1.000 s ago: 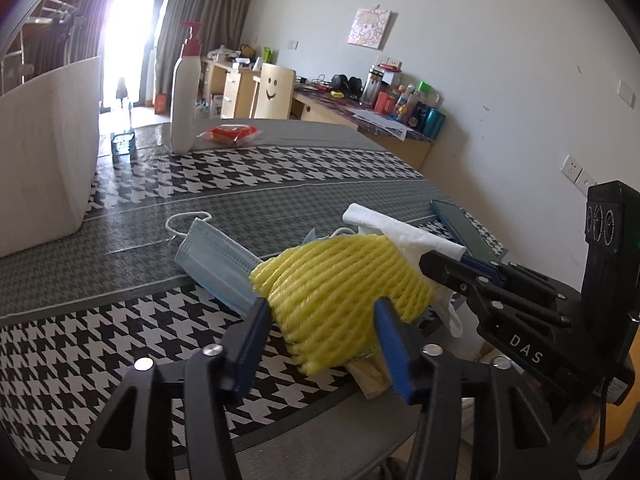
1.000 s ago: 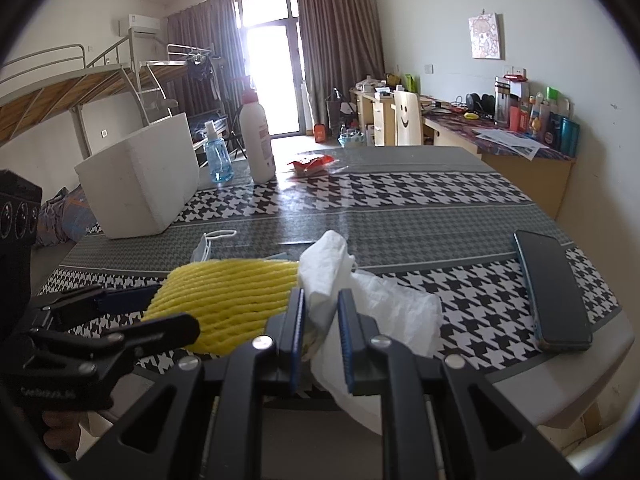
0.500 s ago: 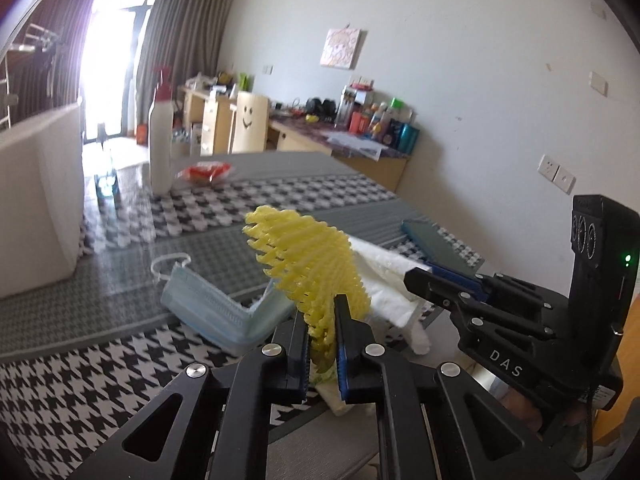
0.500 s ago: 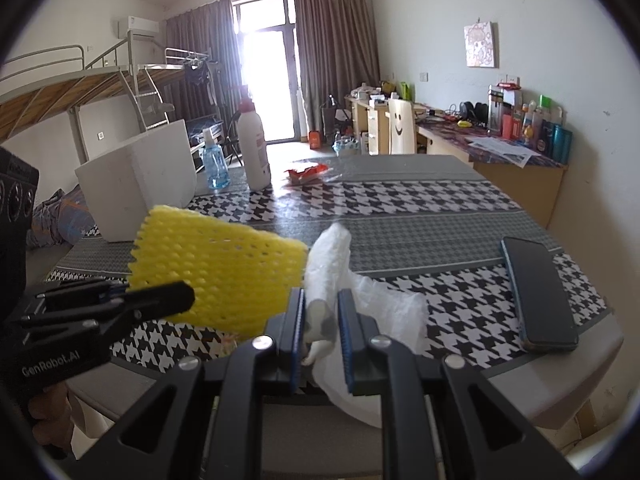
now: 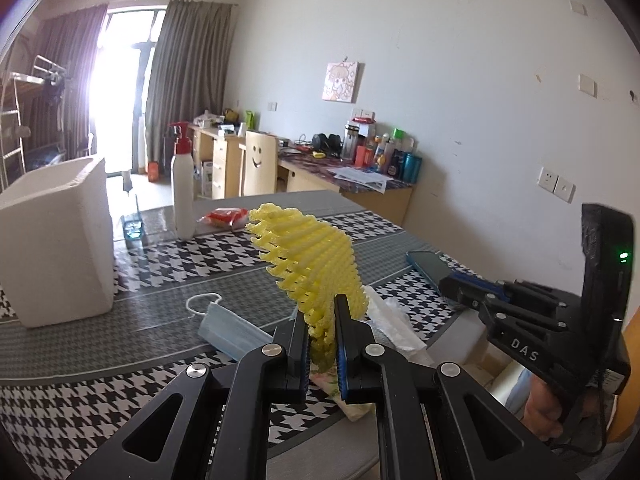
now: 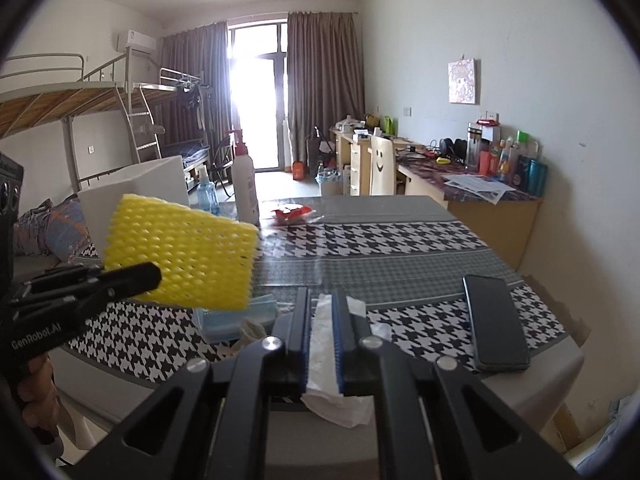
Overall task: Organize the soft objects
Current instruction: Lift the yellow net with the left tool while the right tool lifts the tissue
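Yellow foam net [image 5: 310, 256] clamped in left tool [image 5: 322, 340], raised clear of worktop [image 5: 100, 360] | white tissue [image 6: 322, 344] pinched in right tool [image 6: 321, 336], trailing below its jaws | blue face mask [image 5: 230, 330] flat on worktop just beyond left tool | phone [image 6: 496, 322] right of right tool | white box [image 5: 52, 240] farther left

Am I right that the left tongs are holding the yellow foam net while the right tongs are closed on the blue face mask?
Not quite: the right tongs are closed on the white tissue, as the right wrist view shows. The blue face mask lies on the table. The left tongs do hold the yellow foam net.
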{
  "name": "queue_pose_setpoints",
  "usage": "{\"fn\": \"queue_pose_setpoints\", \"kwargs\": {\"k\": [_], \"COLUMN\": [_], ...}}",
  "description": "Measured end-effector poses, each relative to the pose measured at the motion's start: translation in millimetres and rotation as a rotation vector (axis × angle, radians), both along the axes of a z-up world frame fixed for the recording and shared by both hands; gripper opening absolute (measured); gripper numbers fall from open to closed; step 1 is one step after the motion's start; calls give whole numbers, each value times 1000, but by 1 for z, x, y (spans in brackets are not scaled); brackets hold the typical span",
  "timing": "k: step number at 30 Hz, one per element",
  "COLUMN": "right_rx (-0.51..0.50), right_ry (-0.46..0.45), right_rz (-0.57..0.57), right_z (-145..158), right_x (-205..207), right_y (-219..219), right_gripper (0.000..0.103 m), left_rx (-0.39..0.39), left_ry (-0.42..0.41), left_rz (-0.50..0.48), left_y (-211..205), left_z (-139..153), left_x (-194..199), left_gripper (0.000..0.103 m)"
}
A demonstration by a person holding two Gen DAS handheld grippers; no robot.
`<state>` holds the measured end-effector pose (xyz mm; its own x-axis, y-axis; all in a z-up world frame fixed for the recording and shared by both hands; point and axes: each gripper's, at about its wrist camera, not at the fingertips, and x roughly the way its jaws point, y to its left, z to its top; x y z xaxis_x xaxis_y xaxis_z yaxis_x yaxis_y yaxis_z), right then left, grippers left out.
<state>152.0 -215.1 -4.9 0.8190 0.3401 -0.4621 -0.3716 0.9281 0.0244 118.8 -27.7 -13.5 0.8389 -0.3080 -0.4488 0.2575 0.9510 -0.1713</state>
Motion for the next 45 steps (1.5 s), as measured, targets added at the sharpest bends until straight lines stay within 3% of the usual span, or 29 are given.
{"fn": "queue_pose_setpoints", "kwargs": {"k": [4, 6, 7, 8, 9, 27, 28, 32, 37, 42, 45], "right_rx": [4, 6, 6, 8, 8, 14, 14, 25, 8, -20, -41], "right_ry": [56, 85, 95, 103, 101, 294, 297, 339, 335, 318, 335], "right_rz": [-21, -37, -36, -34, -36, -39, -40, -37, -45, -86, -85], "right_z": [-11, -17, -18, -21, -23, -73, -74, -78, -77, -74, -78], "right_x": [8, 14, 15, 16, 17, 45, 45, 47, 44, 43, 47], "right_y": [-5, -8, -9, -9, -9, -7, -8, -10, -9, -10, -8], "right_gripper": [19, 33, 48, 56, 57, 57, 54, 23, 9, 10, 30], "left_rx": [6, 4, 4, 5, 5, 5, 4, 7, 7, 12, 15], "left_ry": [-11, -13, -12, -11, -9, 8, 6, 6, 8, 9, 11], "left_rz": [15, 21, 24, 27, 29, 55, 53, 47, 51, 51, 55], "left_y": [3, 5, 5, 6, 7, 17, 17, 17, 20, 21, 21], "left_z": [1, 2, 1, 0, 0, -5, -5, -5, -5, -6, -8], "left_x": [-3, -4, -4, -5, -6, -4, -4, -2, -1, -4, -4], "left_gripper": [11, 11, 11, 11, 11, 11, 11, 11, 11, 11, 11]}}
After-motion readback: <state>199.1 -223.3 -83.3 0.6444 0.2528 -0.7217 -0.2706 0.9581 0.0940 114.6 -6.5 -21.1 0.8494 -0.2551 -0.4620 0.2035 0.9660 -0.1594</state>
